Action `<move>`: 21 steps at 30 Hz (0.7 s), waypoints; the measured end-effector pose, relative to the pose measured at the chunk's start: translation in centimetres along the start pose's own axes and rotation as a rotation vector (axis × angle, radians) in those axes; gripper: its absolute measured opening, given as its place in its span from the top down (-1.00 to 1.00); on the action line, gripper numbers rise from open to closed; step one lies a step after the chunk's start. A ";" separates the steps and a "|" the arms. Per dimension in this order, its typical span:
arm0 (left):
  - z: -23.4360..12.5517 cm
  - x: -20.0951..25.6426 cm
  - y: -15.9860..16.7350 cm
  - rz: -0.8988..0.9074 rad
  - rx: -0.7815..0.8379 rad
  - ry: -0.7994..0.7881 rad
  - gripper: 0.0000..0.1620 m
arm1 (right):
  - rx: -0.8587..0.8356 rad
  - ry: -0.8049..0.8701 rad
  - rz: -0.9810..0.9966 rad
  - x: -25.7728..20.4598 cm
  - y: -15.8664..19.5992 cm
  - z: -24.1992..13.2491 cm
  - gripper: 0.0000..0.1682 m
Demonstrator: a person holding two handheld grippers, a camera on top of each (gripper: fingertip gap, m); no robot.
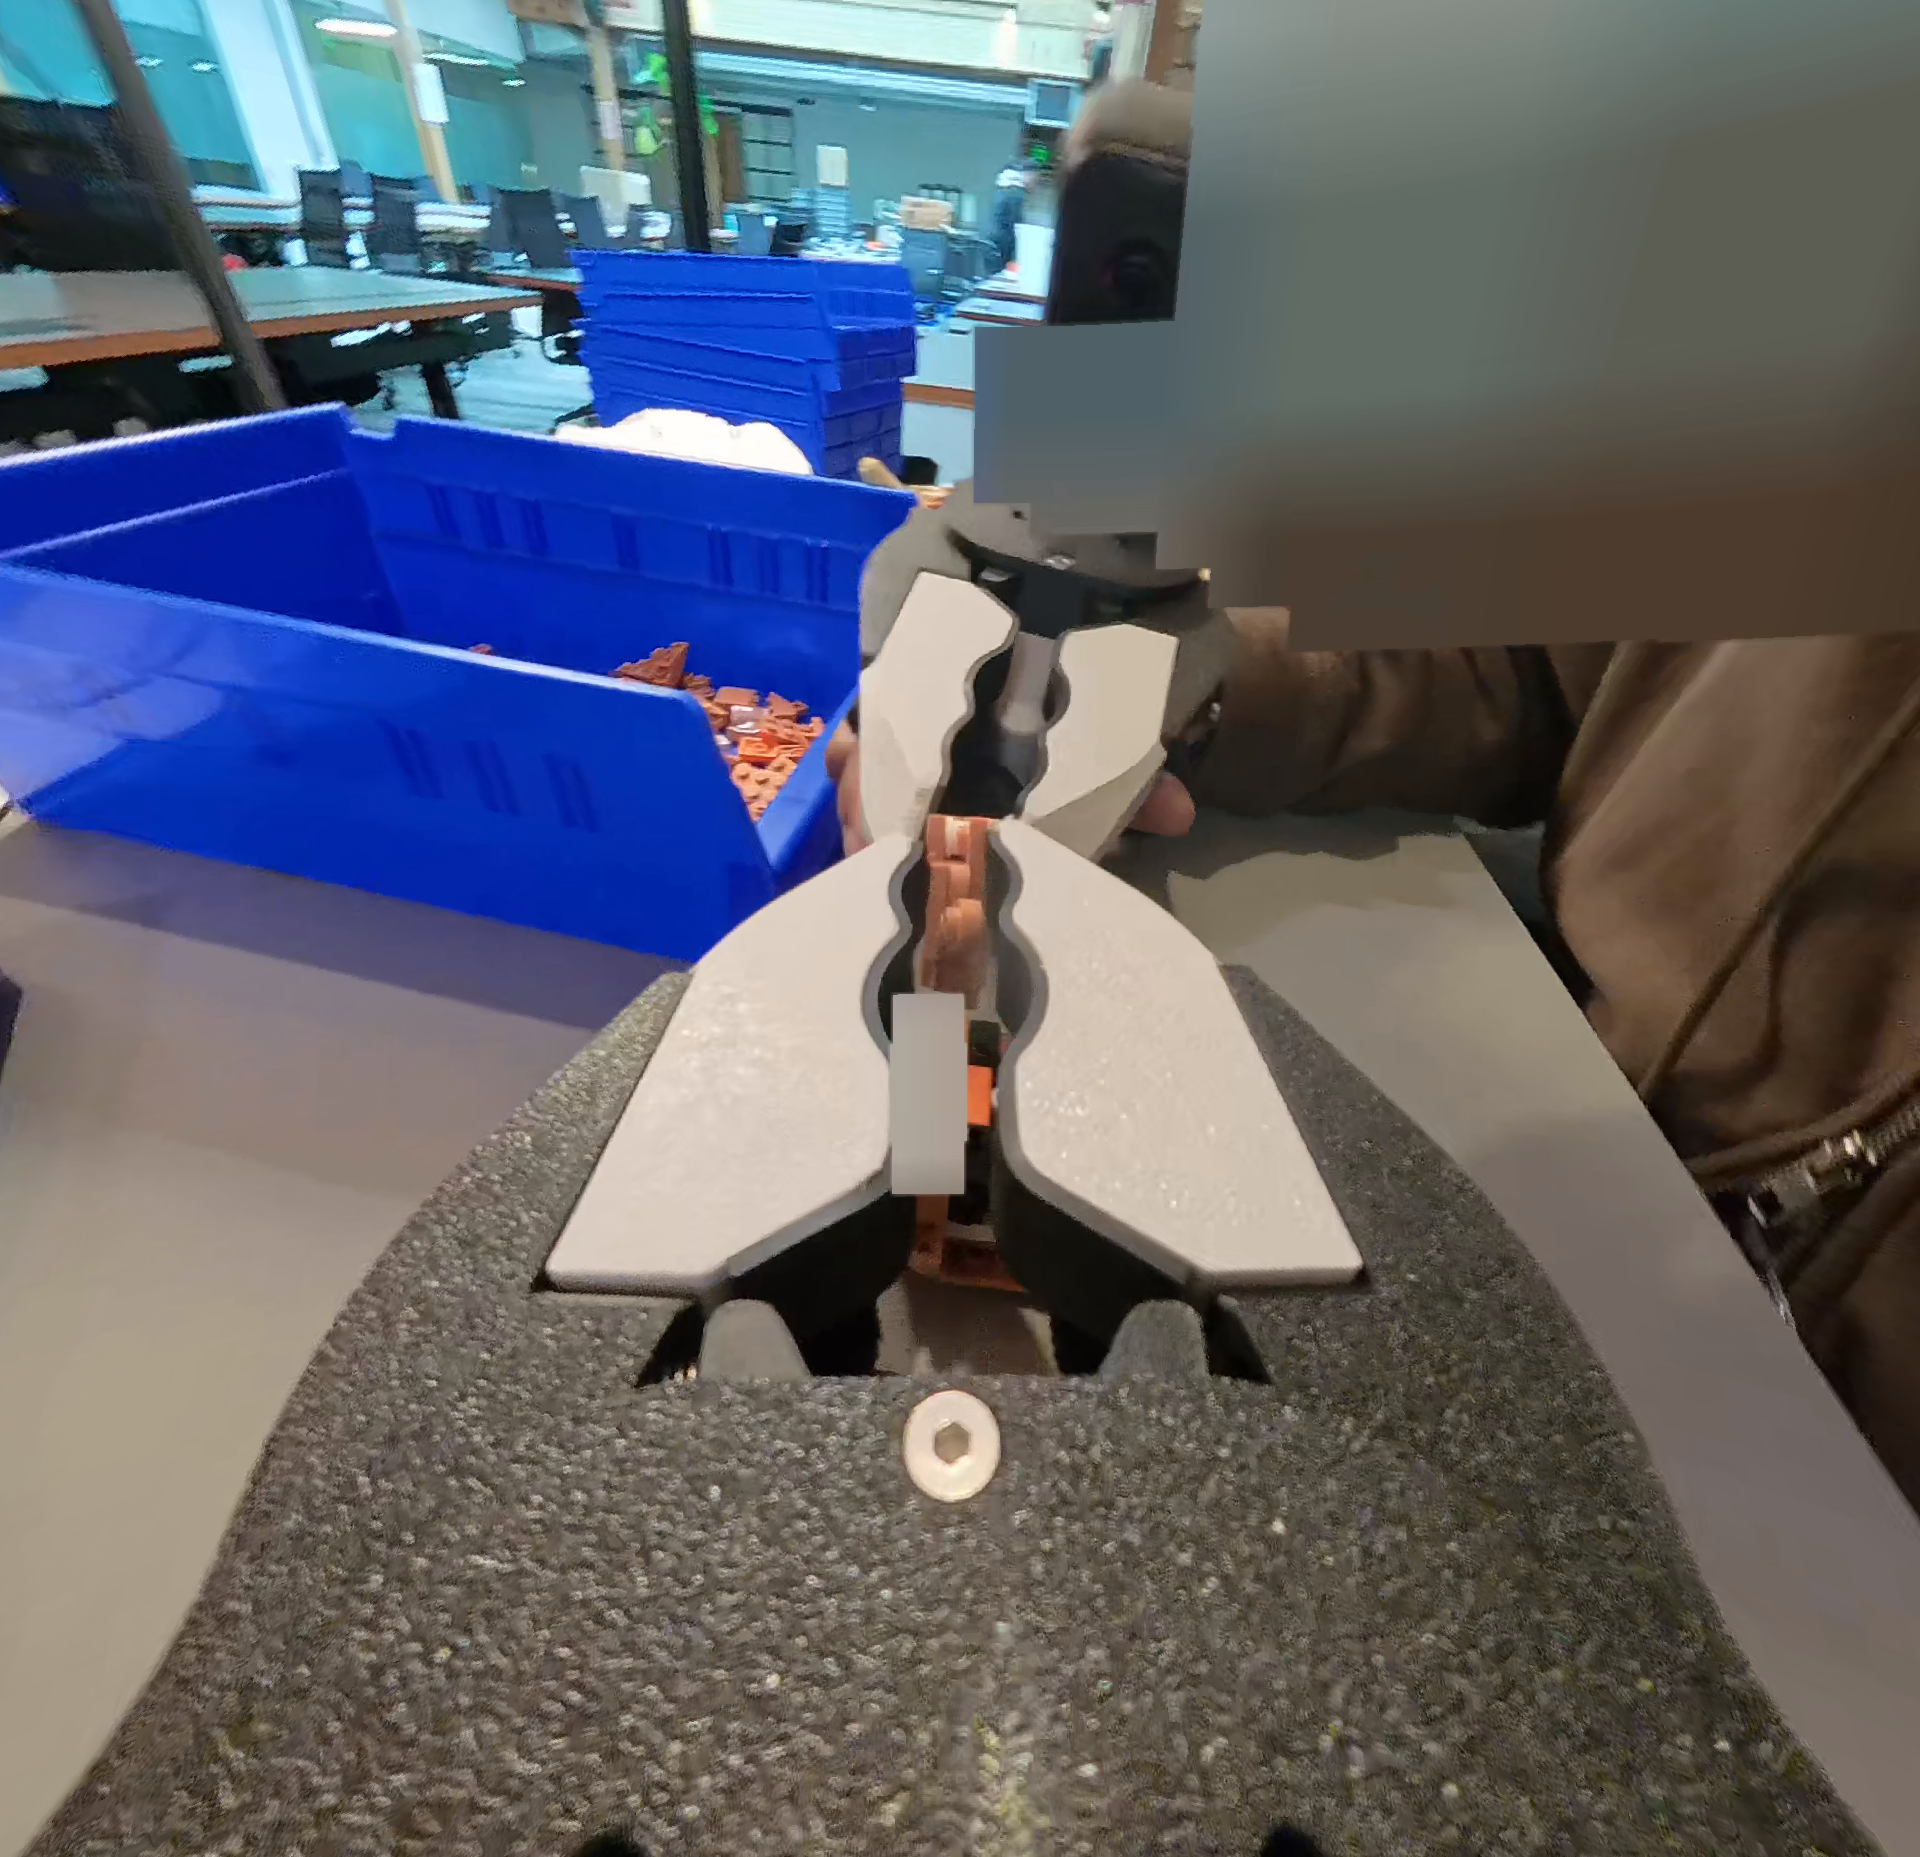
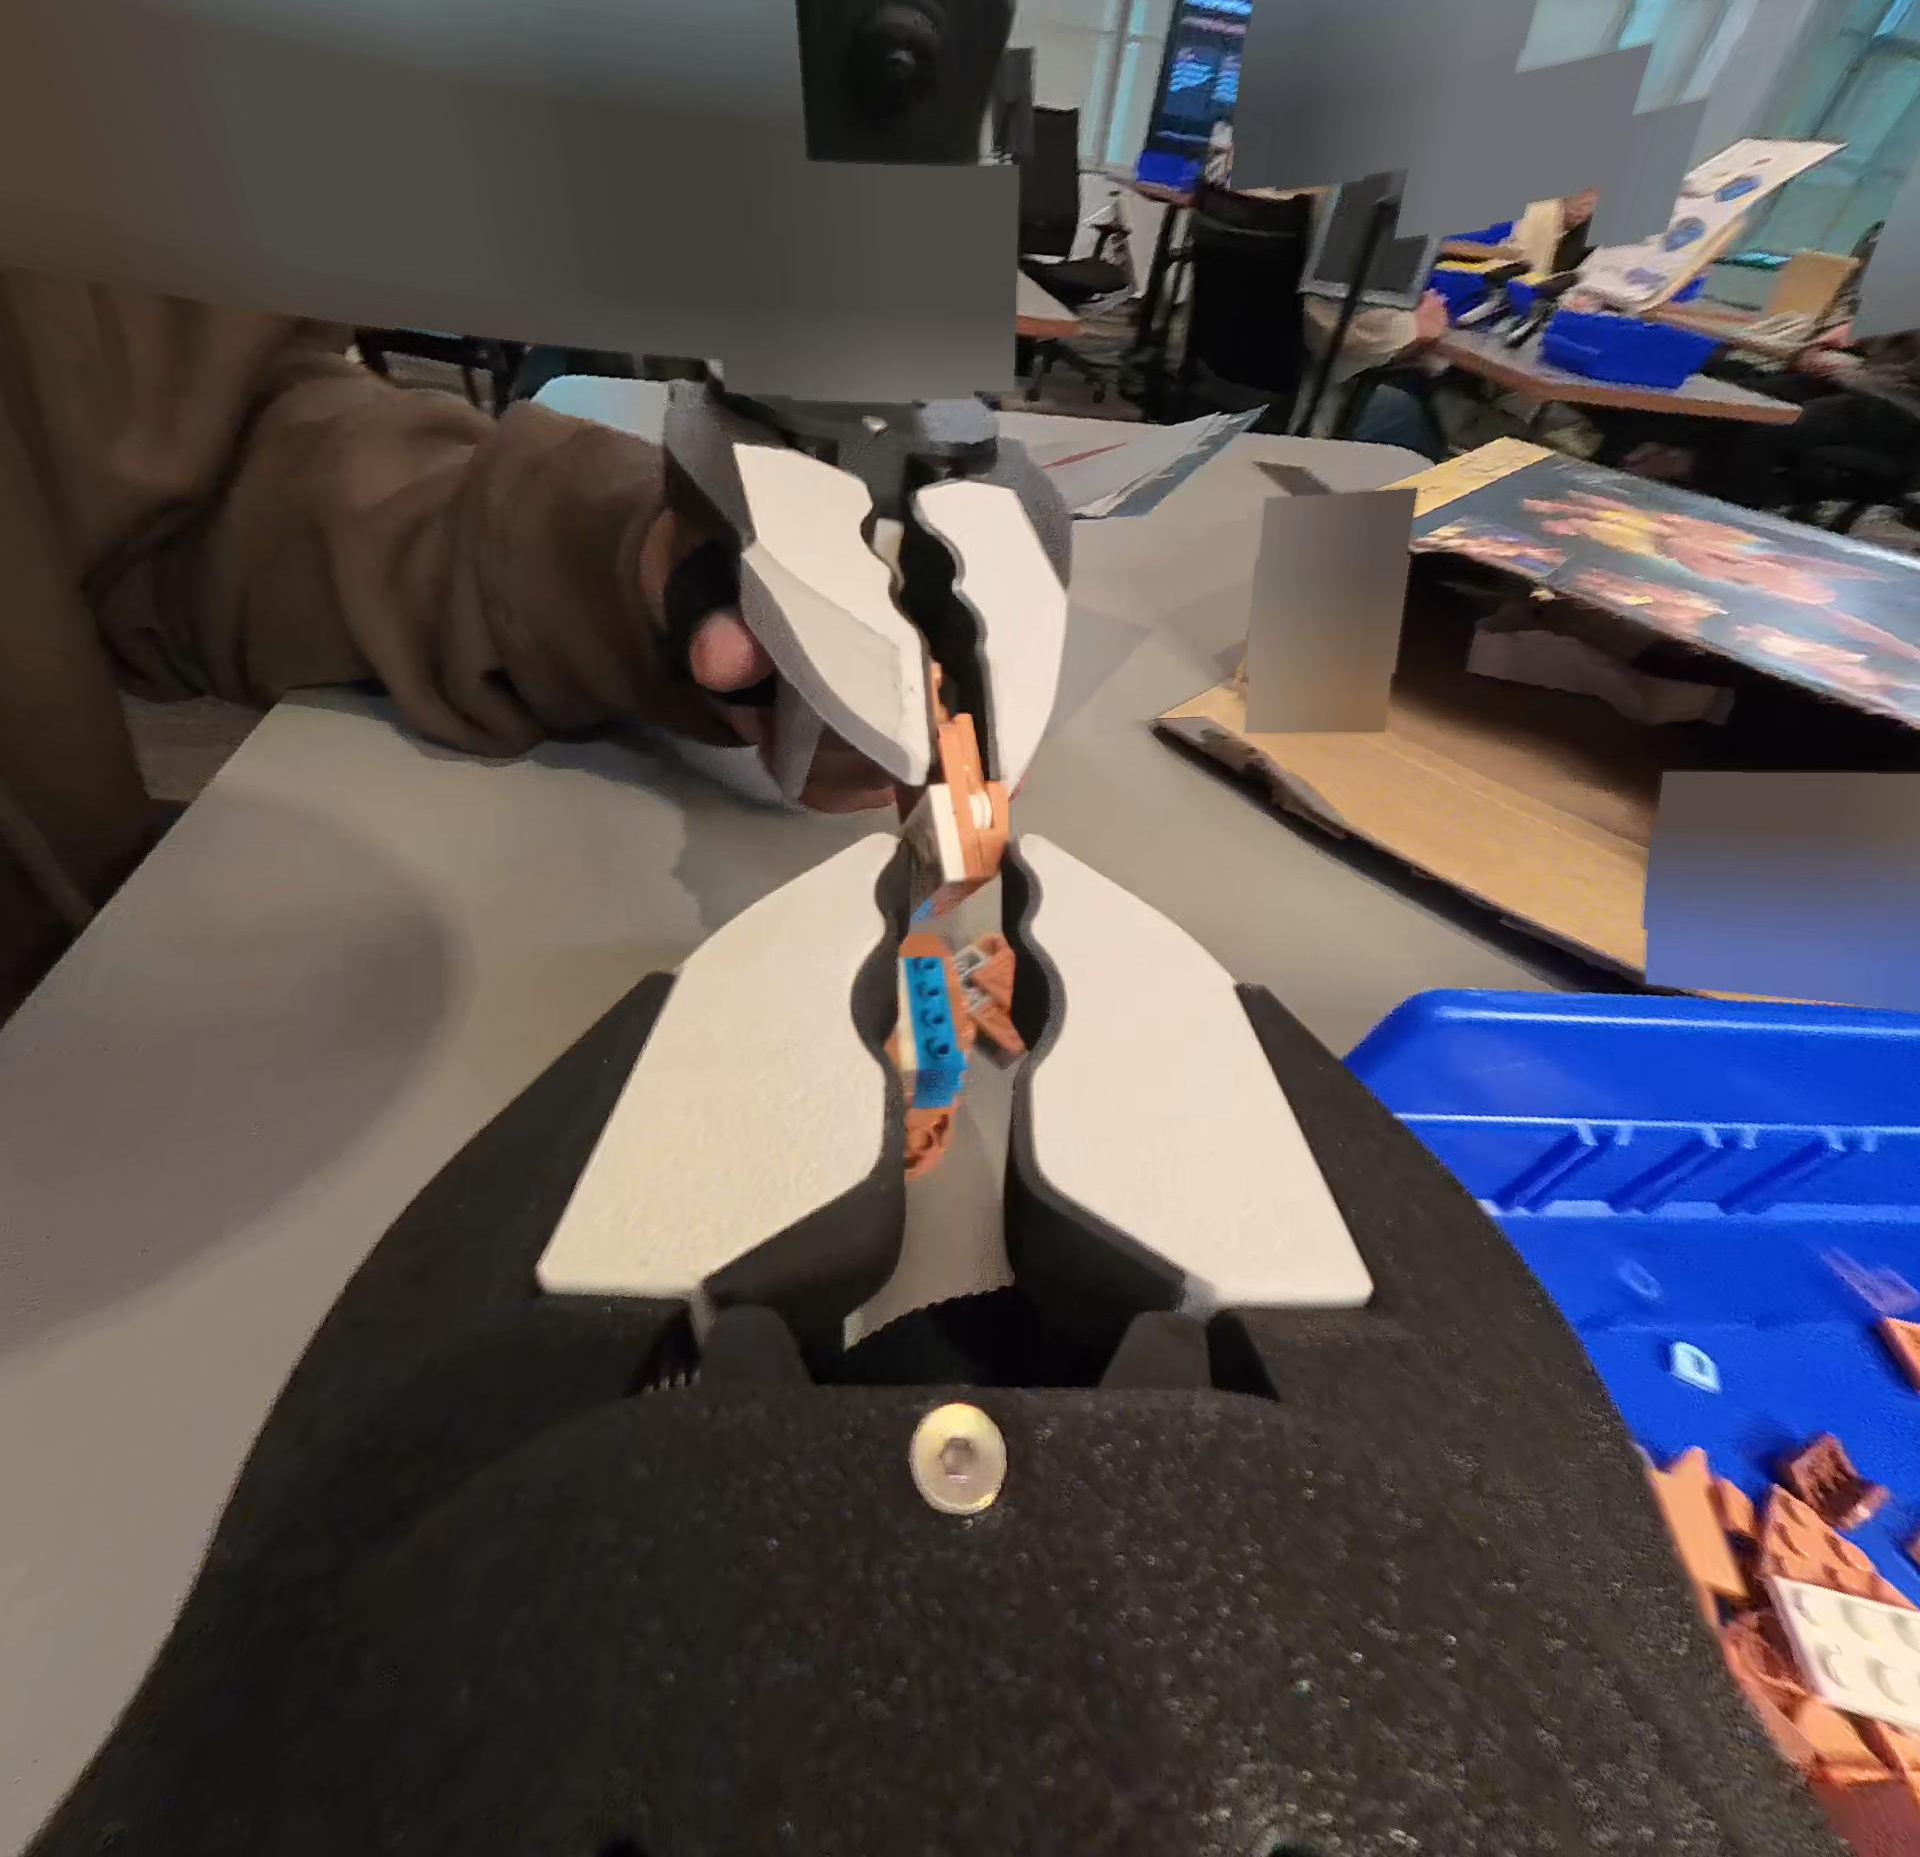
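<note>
My left gripper (image 1: 951,833) is shut on a thin orange-brown brick assembly (image 1: 951,919) that stands on edge between its grey fingers. My right gripper (image 1: 982,818) faces it tip to tip, above the grey table (image 1: 312,1080). In the right wrist view my right gripper (image 2: 961,849) is nearly closed on a small blue and orange brick cluster (image 2: 935,1028) lodged between its fingers. The left gripper (image 2: 961,768) opposite holds the orange assembly, whose white plate end (image 2: 956,831) reaches my right gripper's tips. Gloved hands in brown sleeves hold both tools.
A blue bin (image 1: 312,727) with loose orange-brown bricks (image 1: 764,737) sits left of the grippers; it shows at lower right in the right wrist view (image 2: 1662,1132). A stack of blue bins (image 1: 748,353) stands behind. An open cardboard box (image 2: 1455,831) lies on the table. The tips of both grippers are at nearly the same place.
</note>
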State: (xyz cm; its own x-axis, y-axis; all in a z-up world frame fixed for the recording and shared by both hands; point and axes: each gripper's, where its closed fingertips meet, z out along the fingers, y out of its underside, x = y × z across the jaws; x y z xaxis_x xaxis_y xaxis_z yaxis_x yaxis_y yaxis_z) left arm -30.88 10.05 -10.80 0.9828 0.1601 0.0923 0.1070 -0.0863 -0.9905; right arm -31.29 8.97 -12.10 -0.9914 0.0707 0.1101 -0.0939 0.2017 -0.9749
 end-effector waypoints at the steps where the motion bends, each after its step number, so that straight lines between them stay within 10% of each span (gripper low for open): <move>1: -0.1 -0.5 -0.2 -0.037 0.010 -0.023 0.88 | 0.012 0.034 -0.005 0.5 -0.2 -0.1 0.80; 12: -1.0 -3.8 -1.6 -0.467 0.233 -0.158 0.89 | -0.131 0.485 -0.623 2.7 -0.9 -0.1 0.53; 21: -0.2 -3.2 -0.9 -0.471 0.184 -0.144 0.89 | -0.179 0.544 -0.652 3.4 -0.8 -0.1 0.48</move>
State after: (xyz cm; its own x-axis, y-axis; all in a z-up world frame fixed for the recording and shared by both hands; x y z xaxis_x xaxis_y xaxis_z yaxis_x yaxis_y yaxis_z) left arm -34.12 9.46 -10.17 0.8027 0.2748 0.5294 0.4909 0.1997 -0.8480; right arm -34.56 9.16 -10.92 -0.5591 0.3358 0.7580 -0.5669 0.5124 -0.6451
